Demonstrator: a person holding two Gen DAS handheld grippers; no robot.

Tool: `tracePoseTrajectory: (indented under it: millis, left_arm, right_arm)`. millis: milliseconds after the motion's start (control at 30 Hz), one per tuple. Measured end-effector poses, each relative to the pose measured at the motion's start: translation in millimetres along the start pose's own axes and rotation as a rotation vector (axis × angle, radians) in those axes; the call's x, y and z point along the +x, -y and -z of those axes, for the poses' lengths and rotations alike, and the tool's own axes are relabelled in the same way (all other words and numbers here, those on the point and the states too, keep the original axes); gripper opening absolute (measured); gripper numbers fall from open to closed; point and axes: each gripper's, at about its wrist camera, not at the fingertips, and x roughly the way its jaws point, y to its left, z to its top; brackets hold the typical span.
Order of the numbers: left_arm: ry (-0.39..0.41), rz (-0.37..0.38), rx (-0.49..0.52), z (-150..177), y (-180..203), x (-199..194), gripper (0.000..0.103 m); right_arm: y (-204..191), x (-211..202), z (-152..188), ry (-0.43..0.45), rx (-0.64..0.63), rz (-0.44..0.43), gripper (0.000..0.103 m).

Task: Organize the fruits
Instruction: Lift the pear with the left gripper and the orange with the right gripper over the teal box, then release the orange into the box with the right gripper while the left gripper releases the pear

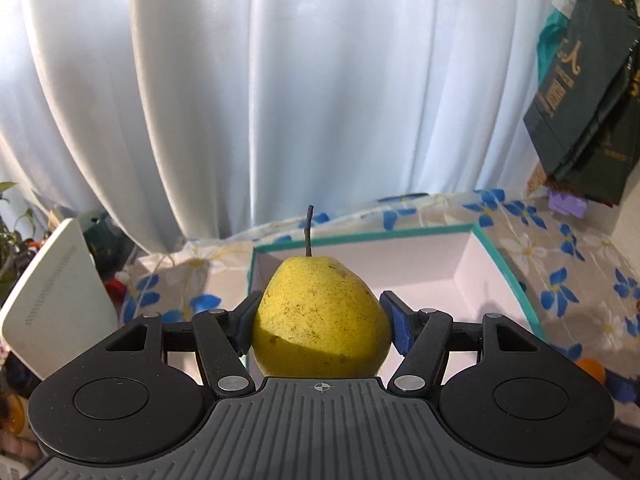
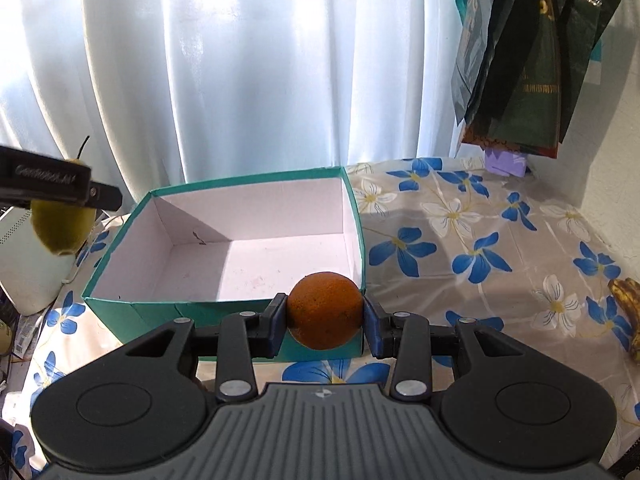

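A yellow pear with a dark stem sits upright between the pads of my left gripper, which is shut on it, raised in front of the box. The same pear hangs at the left of the right wrist view under the left gripper's finger. My right gripper is shut on an orange, held above the near wall of the teal box. The box has a white inside with nothing in it.
A floral blue-and-white cloth covers the table. A spotted banana lies at the right edge. An orange fruit lies right of the box. Dark bags hang at the right by the white curtain. A white device stands at the left.
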Motion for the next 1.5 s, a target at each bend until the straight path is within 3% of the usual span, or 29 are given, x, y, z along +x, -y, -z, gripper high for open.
tracePoseTrajectory:
  millis: [167,300,467,1000,1500]
  left_arm:
    - [-0.056,-0.111,-0.018,9.1,2.8,49.1,0.068]
    - [-0.144,-0.095,-0.037,27.9,-0.7,74.6,0.068]
    - [-0.15,-0.063,-0.016,32.0,6.7,82.4,0.068]
    - [-0.275,-0.091,0.023,50.9,12.2,132.8,0.068]
    - [-0.274,-0.155,0.074,54.9,19.9,139.3,0.068]
  right_arm:
    - [-3.2,-2.5,-0.3,0.025,-0.001,-0.003,0.039]
    - [-1.6,-1.7,4.9,0.014,0.01,-0.015,0.039]
    - [4.7,0.6,2.3,0.018,0.025,0.001,0.039]
    - [6.9,11.1,-1.7,0.026,0.04,0.004,0.039]
    - [8.6,10.9,-1.6,0.029,0.038,0.005,0.039]
